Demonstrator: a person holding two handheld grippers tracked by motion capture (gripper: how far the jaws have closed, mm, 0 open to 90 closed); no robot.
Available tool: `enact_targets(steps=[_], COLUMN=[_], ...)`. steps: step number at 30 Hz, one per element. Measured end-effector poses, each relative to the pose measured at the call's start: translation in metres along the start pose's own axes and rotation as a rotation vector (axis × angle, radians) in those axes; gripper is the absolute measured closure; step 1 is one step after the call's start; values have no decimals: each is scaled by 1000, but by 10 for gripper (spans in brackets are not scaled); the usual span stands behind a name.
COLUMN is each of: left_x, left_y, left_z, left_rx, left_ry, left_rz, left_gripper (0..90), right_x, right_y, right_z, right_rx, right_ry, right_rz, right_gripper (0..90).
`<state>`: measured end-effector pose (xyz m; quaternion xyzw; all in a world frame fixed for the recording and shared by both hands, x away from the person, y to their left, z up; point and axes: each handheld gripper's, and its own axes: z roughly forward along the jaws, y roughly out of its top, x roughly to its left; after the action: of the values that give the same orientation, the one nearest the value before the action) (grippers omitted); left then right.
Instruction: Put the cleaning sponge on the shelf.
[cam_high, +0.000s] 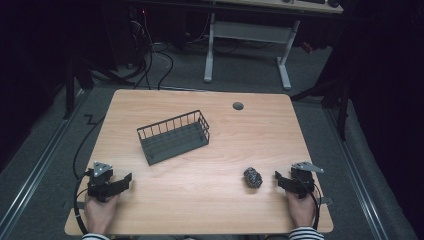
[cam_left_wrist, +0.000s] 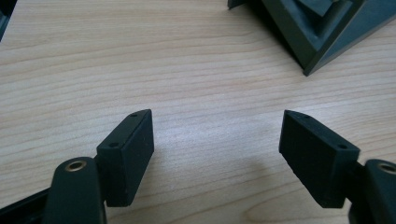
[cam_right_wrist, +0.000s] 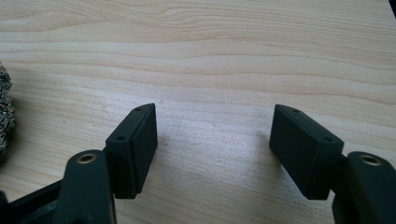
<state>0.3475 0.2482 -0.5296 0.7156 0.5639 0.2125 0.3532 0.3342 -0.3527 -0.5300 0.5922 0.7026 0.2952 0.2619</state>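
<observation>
Both of the person's hands rest at the near edge of the wooden table (cam_high: 200, 200), each holding a gripper, and nothing has been picked up yet, so this reads as the very start of the job. The right gripper (cam_high: 278, 177) sits just beside a small steel-wool scrubber (cam_high: 253, 177), its jaws spread wide with only bare wood between them; in the right gripper view the scrubber (cam_right_wrist: 4, 112) peeks in at the left edge, off to the side of the jaws rather than between them. The left gripper (cam_high: 127, 179) is likewise wide open and holds nothing, pointing across bare table toward the dark wire basket (cam_high: 174, 136), which stands well apart from the scrubber, nearer the middle of the table. My guess is that the scrubber is meant for the basket. The next move would call for the right gripper to swing toward the scrubber until it lies squarely between the jaws, then close gently, since the springy ball could squash or slip. I see no brand, label or readable writing anywhere.
</observation>
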Motion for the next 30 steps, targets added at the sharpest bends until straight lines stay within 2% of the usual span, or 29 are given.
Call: enact_targets(steps=[14,30], left_x=[-7,-20], left_y=[15,48], left_z=[-12,-28], left_rx=[-25,-43], left_ry=[-39,-93], left_rz=[10,46], left_gripper=[269,246], right_x=[0,0], right_y=[0,0], right_z=[0,0], right_rx=[0,0], right_ry=[0,0], right_rz=[-1,0], right_gripper=[325,324])
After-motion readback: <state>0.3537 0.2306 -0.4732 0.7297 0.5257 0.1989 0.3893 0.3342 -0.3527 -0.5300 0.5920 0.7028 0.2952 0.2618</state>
